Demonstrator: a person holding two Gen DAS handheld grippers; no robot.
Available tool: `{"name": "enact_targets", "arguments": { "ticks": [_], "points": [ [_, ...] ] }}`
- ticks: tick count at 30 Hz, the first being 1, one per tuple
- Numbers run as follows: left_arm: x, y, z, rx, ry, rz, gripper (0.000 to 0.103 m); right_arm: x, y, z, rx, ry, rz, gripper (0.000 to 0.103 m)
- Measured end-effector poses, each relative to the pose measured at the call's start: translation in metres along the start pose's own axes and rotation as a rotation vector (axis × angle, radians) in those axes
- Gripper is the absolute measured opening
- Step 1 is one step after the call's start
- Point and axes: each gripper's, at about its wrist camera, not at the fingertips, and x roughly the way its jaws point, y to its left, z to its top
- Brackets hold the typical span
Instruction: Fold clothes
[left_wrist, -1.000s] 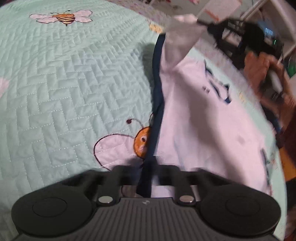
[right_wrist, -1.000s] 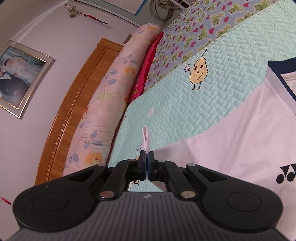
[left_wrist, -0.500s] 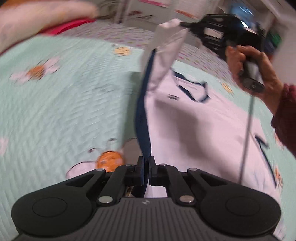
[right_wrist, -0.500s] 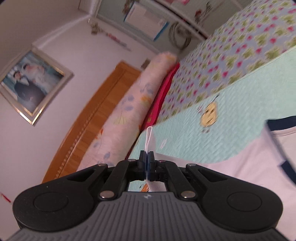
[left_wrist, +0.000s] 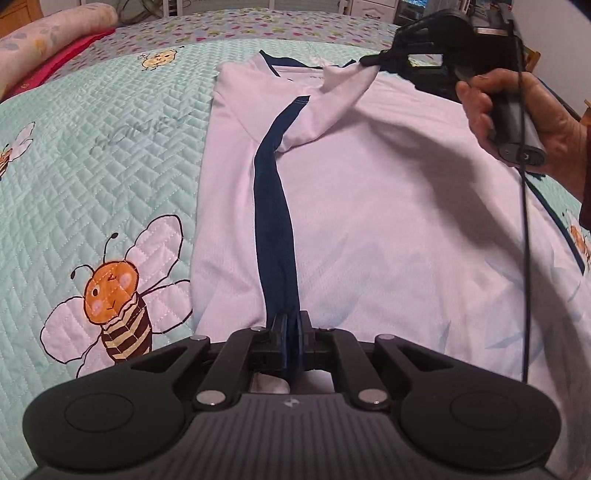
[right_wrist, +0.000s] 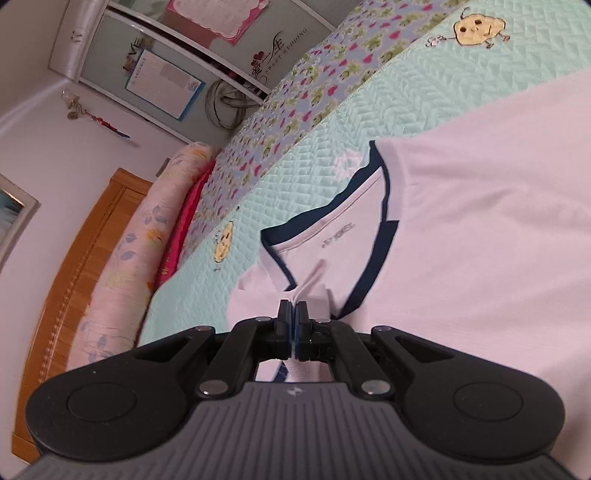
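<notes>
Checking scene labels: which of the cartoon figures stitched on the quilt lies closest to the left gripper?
The big orange bee with striped body and white wings, just left of the left gripper. The small yellow bee sits far off near the shirt collar.

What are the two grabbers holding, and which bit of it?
Both hold the white shirt. The left gripper pinches its navy side stripe near the hem; the right gripper pinches white fabric by the sleeve end, near the collar.
</notes>
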Motion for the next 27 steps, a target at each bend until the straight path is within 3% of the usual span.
{"name": "enact_targets", "arguments": {
  "ticks": [5,7,10,12,15,17,20,23,27],
  "points": [
    [0.004,-0.004,0.002,-0.001,0.013,0.016,0.005,-0.023,0.012,0.013,-0.025,-0.071,0.077,0.000],
    [0.011,-0.009,0.003,0.016,0.039,0.031,0.007,-0.020,0.013,0.017,-0.055,-0.061,0.057,0.000],
    [0.016,-0.007,0.006,-0.002,0.044,0.022,0.011,-0.005,-0.001,0.016,-0.075,0.001,-0.006,0.000],
    [0.013,0.001,0.009,-0.053,0.040,-0.012,0.029,0.004,-0.012,0.013,-0.073,0.056,-0.065,0.001],
    [0.000,0.018,0.005,-0.162,0.001,-0.090,0.037,-0.007,-0.017,0.012,-0.087,0.019,-0.251,0.006],
    [-0.014,0.028,0.000,-0.219,-0.047,-0.140,0.037,-0.019,-0.006,0.014,-0.137,-0.028,-0.296,0.006],
    [-0.027,0.038,-0.001,-0.256,-0.124,-0.176,0.037,-0.010,0.036,0.020,-0.323,-0.023,-0.182,0.011],
    [-0.023,0.047,0.003,-0.273,-0.137,-0.185,0.037,0.040,0.080,0.023,-0.497,0.117,-0.030,0.029],
    [-0.013,0.058,0.002,-0.313,-0.121,-0.190,0.038,0.116,0.120,0.023,-0.671,0.240,-0.027,0.030]
  ]
}}
